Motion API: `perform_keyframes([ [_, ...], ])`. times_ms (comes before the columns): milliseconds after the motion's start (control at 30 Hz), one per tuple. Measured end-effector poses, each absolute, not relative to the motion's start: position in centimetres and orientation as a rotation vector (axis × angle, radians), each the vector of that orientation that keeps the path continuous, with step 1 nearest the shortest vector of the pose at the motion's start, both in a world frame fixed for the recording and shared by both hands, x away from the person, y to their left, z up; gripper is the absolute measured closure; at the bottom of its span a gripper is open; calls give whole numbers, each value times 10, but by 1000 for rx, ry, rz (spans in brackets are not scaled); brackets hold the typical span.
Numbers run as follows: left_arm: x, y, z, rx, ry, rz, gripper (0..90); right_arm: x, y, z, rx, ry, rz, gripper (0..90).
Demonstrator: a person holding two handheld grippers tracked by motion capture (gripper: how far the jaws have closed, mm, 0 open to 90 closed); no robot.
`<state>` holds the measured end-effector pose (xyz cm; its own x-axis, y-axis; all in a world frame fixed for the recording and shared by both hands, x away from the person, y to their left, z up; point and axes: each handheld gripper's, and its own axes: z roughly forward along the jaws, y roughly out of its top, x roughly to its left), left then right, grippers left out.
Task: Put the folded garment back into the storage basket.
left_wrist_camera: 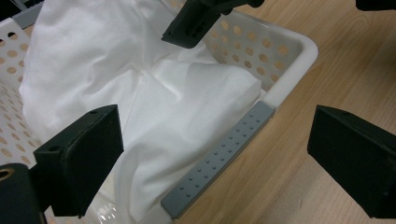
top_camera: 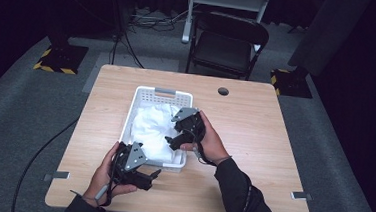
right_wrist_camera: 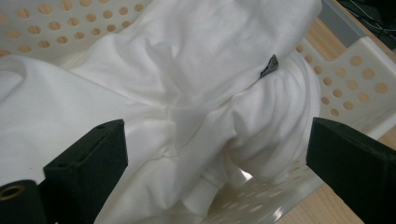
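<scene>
The right gripper [top_camera: 173, 133], jaws wide and empty, hangs right above the white cloth [top_camera: 150, 128] in the basket [top_camera: 164, 92], seemingly nearer than the open, empty left gripper [top_camera: 152, 177].

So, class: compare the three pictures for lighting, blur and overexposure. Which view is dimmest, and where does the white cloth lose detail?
High view: dim, dark surroundings, and the white cloth in the basket is washed out, folds barely legible. Left gripper view: bright and even, cloth creases clear, soft shadows. Right gripper view: folds crisp mid-frame, the near black jaws slightly soft.
</scene>
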<state>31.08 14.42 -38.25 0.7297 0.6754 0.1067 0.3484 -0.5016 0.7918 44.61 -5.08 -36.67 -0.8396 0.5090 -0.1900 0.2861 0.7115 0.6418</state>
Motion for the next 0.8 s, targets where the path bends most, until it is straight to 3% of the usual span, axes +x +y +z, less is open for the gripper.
perform_keyframes([
  [800,303,127,-383,2153,722,571,27,426,-73,-362,573,2559,872,54],
])
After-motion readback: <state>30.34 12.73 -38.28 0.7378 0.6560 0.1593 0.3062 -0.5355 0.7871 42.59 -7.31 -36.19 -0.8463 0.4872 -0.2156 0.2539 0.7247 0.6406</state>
